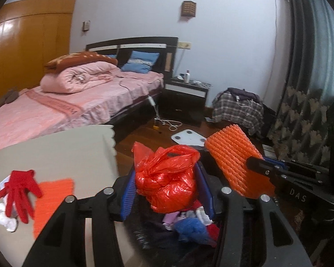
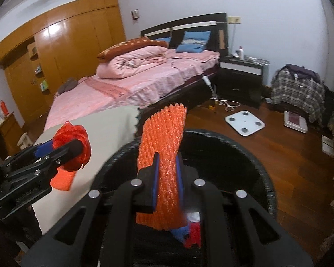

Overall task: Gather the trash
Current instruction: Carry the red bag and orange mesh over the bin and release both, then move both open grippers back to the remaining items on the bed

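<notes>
Left gripper (image 1: 167, 191) has its jaws clamped on a crumpled red bag (image 1: 167, 178), pads pressing both sides, held over the black bin (image 2: 265, 178). Right gripper (image 2: 167, 178) has its jaws nearly closed, pinching an orange foam net (image 2: 162, 155) that stands up out of the jaws, also over the bin. The left wrist view shows the same net (image 1: 231, 160) gripped at its lower end, just right of the bag.

The bin already holds mixed scraps: a blue piece (image 1: 191, 229), red and pale bits beside it.

Counter (image 1: 62, 151) sits left of the bin under a beige cloth. Still on it: a red glove (image 1: 17, 189) lying on white crumpled paper (image 1: 6, 220), and a flat orange net piece (image 1: 53, 198) just beside the glove.

Background: bed (image 2: 113, 93) with pink bedding, white scale (image 2: 245, 122) on the wood floor.
</notes>
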Action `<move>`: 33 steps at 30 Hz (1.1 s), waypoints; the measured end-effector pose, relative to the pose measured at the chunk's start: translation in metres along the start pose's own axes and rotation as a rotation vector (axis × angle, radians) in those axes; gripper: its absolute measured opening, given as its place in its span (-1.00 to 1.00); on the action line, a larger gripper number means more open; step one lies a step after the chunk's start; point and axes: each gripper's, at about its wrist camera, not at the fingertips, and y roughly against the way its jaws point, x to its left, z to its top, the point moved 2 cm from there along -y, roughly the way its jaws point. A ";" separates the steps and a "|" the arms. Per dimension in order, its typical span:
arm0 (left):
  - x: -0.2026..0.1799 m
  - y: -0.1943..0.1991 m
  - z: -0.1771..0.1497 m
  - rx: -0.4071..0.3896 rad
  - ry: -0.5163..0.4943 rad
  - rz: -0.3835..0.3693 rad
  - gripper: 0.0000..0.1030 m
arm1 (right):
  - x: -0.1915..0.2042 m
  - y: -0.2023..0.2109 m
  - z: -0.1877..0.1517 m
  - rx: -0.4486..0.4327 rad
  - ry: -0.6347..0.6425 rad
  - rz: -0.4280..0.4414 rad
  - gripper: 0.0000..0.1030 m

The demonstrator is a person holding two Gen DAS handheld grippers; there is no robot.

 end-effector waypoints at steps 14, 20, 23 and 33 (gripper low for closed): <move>-0.022 -0.030 0.000 0.047 0.011 -0.092 0.51 | -0.045 0.005 -0.015 -0.001 -0.045 -0.142 0.36; 0.001 -0.020 0.004 0.026 0.048 -0.038 0.63 | -0.043 0.012 -0.011 -0.045 -0.053 -0.157 0.77; 0.021 -0.005 0.004 0.002 0.044 0.023 0.68 | -0.035 0.013 -0.008 -0.054 -0.045 -0.135 0.84; 0.104 0.055 -0.013 -0.044 0.075 0.262 0.75 | 0.039 -0.010 0.006 -0.036 0.010 0.007 0.87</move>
